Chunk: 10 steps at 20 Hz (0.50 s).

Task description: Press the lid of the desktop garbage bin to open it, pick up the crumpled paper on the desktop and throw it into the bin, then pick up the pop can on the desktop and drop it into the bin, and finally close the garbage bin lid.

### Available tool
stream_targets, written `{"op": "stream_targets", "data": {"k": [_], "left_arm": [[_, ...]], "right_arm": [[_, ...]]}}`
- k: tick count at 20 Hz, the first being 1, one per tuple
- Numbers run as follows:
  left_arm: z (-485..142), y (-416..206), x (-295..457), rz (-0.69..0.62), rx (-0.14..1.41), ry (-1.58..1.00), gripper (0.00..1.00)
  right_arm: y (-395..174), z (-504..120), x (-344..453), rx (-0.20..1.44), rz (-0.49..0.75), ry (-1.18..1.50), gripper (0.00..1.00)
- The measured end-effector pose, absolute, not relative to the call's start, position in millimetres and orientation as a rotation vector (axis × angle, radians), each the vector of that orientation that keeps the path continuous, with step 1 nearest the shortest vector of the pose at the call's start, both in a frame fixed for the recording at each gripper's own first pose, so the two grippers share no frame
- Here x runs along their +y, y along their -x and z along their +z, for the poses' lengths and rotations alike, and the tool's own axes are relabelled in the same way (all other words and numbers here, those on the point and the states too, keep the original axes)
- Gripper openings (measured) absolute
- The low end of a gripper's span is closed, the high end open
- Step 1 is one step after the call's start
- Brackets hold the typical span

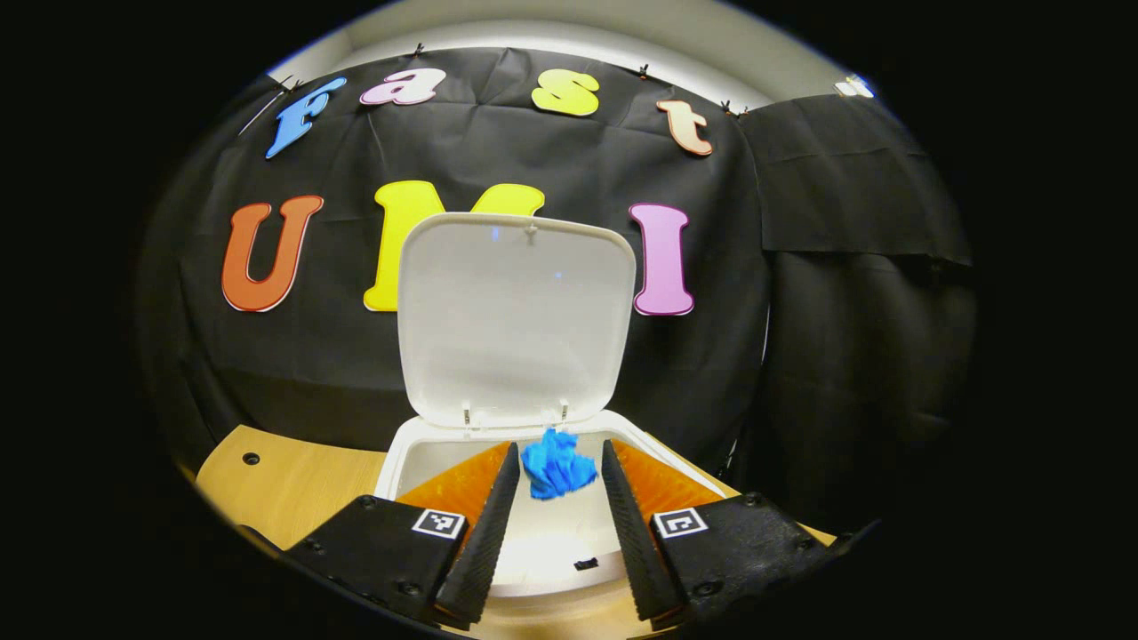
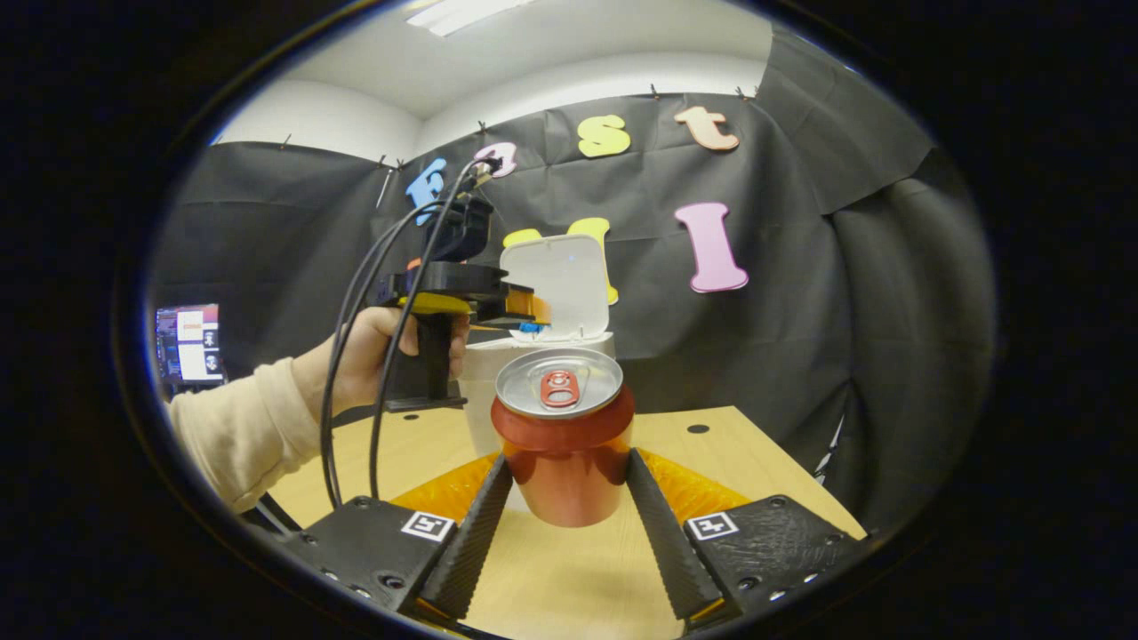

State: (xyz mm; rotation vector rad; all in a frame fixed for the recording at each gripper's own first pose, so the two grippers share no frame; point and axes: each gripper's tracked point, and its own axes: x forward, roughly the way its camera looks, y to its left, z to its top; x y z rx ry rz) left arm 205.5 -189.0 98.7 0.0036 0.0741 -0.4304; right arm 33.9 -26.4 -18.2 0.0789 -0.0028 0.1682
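Observation:
The white desktop bin (image 1: 400,455) stands with its lid (image 1: 511,320) tipped up and back. My left gripper (image 1: 560,447) hovers over the bin's mouth, shut on the blue crumpled paper (image 1: 556,471) at its fingertips. In the right gripper view the same left gripper (image 2: 533,320), held by a hand (image 2: 369,356), reaches over the bin (image 2: 484,378) with its raised lid (image 2: 564,284). A red pop can (image 2: 562,444) stands upright on the wooden table (image 2: 747,462). My right gripper (image 2: 567,458) is shut on the can's two sides, in front of the bin.
Black cables (image 2: 356,356) hang from the left gripper down toward the table's near left. A lit screen (image 2: 188,342) glows at the far left. A cream sleeve (image 2: 240,427) crosses the left side. The table's right part has a small round hole (image 2: 698,428).

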Motion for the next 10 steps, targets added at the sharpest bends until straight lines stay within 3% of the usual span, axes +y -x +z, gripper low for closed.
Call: {"op": "stream_targets", "data": {"k": [3, 4, 5, 10], "left_arm": [[100.9, -191.4, -176.3, -0.383, 0.065, -0.028, 0.78], [105.4, -186.4, -171.6, -0.37, 0.04, -0.05, 0.95], [110.8, -180.6, -167.9, -0.358, 0.012, -0.063, 0.99], [117.1, -150.1, -140.0, -0.321, -0.045, -0.056, 0.99]], "right_arm": [[-34.2, -26.7, -32.4, 0.024, 0.135, -0.088, 0.8], [-33.3, -31.1, -35.2, 0.038, 0.119, -0.099, 0.8], [-32.2, -34.3, -37.0, 0.052, 0.109, -0.116, 0.8], [-29.5, -42.5, -47.2, 0.128, 0.078, -0.179, 0.8]]}}
